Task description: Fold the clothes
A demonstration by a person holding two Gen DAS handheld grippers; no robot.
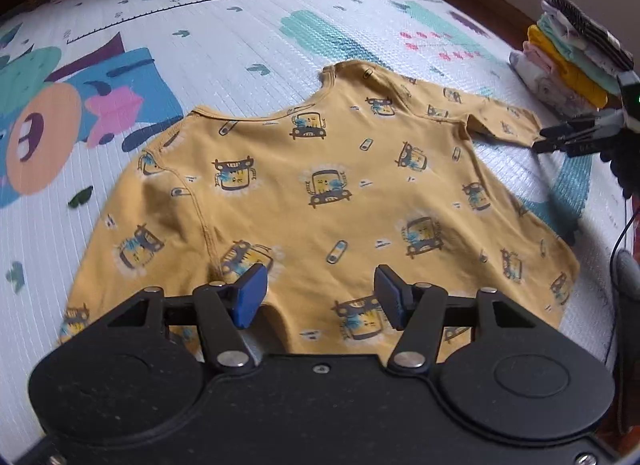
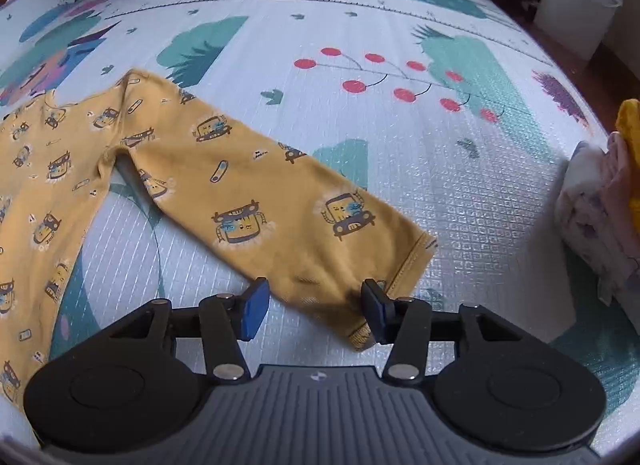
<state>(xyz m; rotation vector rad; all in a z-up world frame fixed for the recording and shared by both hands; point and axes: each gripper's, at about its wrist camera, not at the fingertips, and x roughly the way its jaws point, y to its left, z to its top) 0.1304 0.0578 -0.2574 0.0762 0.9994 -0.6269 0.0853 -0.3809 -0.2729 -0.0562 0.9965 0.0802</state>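
Your left gripper [image 1: 320, 297] hangs with jaws apart over the yellow shirt's [image 1: 320, 185] bottom hem. Your right gripper [image 2: 314, 309], jaws apart too, straddles the sleeve [image 2: 280, 201] cuff. Pinch only cloth, lift gently off the play mat [image 2: 400, 145]. Folded pile [image 1: 568, 61] waits at the right edge
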